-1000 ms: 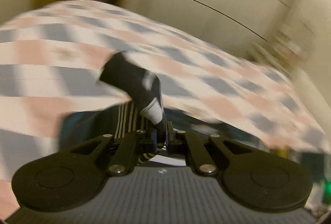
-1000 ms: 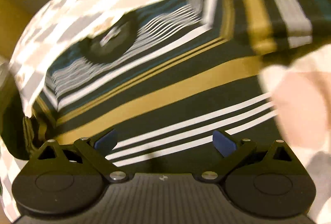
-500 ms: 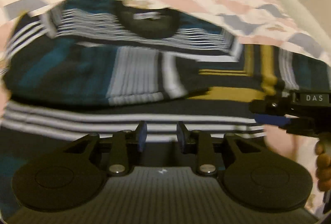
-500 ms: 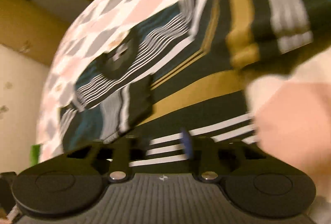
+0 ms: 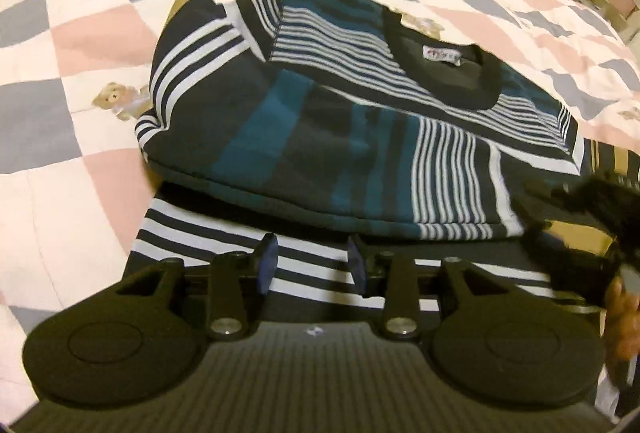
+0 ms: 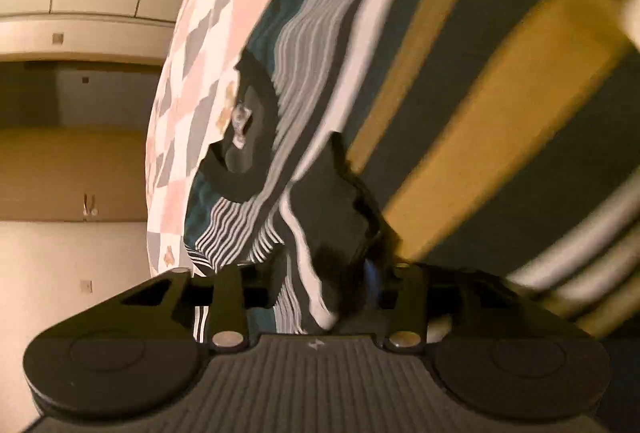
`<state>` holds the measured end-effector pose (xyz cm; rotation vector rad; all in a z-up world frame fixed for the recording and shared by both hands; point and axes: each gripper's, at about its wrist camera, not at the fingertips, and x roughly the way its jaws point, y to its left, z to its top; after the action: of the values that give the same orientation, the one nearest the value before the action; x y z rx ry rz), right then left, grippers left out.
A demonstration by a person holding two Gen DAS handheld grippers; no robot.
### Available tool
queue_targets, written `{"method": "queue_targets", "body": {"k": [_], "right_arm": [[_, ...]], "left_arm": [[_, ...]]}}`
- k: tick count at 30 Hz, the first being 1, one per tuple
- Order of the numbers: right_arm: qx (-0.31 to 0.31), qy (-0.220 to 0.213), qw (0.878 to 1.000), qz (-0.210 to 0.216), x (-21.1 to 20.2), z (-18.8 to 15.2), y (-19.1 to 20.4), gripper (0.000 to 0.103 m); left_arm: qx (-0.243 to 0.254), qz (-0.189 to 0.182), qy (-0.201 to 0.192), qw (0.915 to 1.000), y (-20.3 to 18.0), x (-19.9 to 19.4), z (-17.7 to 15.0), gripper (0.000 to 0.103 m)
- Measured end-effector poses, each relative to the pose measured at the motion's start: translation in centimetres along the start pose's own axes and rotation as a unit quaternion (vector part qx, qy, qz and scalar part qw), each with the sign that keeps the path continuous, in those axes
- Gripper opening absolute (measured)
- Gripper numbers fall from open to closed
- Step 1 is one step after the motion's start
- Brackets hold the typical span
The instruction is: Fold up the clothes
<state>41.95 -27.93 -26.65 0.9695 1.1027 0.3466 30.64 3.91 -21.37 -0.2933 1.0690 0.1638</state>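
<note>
Now you are gripping a sleeve edge of the striped shirt (image 5: 360, 137) in your right tool (image 6: 320, 273); your left tool (image 5: 312, 265) is hovering narrowly parted, empty. You are likely folding that sleeve inward next.

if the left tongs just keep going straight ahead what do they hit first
Probably the folded-over sleeve of the dark striped knit sweater lying on the checked quilt; the open left tongs hover above its white-striped lower part, though depth is unclear.

The left gripper (image 5: 312, 265) hovers with its jaws apart over the white-striped hem of a striped shirt (image 5: 320, 137) lying on the checked quilt (image 5: 80, 33) of a bed. One sleeve is folded across the body. The black collar (image 5: 444, 73) sits at one o'clock. At three o'clock the blurred right gripper (image 5: 592, 217) touches the shirt's edge
</note>
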Motion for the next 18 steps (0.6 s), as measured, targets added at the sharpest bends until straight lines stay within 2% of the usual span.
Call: {"method": "queue_targets", "body": {"k": [2, 5, 6, 8, 9, 11, 12, 14, 18], "right_arm": [[-0.018, -0.022, 1.0, 0.004, 0.1, 0.4, 1.1, 0.007], [-0.113, -0.112, 0.987, 0.017, -3.6, 1.1, 4.7, 0.005], [-0.129, -0.146, 0.981, 0.011, -5.1, 1.4, 5.2, 0.004], [-0.13, -0.196, 0.971, -0.044, -7.0, 2.5, 4.3, 0.005], [-0.117, -0.2, 0.97, -0.073, -7.3, 3.1, 3.3, 0.005], [-0.068, -0.17, 0.975, -0.127, -6.9, 4.7, 0.4, 0.005], [-0.046, -0.159, 0.977, -0.137, -6.7, 5.2, -0.9, 0.005], [-0.036, -0.157, 0.978, -0.132, -6.6, 5.2, -1.6, 0.005], [-0.066, -0.16, 0.975, -0.136, -6.4, 4.6, -0.5, 0.005]], "left_arm": [[0.024, 0.001, 0.002, 0.9997, -0.1, 0.5, 0.0, 0.032], [0.059, 0.002, -0.008, 0.9983, -0.7, 1.1, 0.0, 0.032], [0.064, 0.003, -0.011, 0.9979, -0.8, 1.3, 0.1, 0.032], [0.07, 0.005, -0.017, 0.9974, -0.9, 1.7, 0.4, 0.031], [0.072, 0.005, -0.019, 0.9972, -0.9, 1.9, 0.5, 0.031], [0.075, 0.005, -0.02, 0.997, -1.1, 2.6, 0.9, 0.031], [0.08, 0.007, -0.021, 0.9965, -1.3, 2.9, 1.1, 0.031], [0.094, 0.015, -0.024, 0.9952, -1.4, 3.5, 1.4, 0.032], [0.103, 0.035, -0.033, 0.9936, -1.2, 4.3, 2.4, 0.032]]}}
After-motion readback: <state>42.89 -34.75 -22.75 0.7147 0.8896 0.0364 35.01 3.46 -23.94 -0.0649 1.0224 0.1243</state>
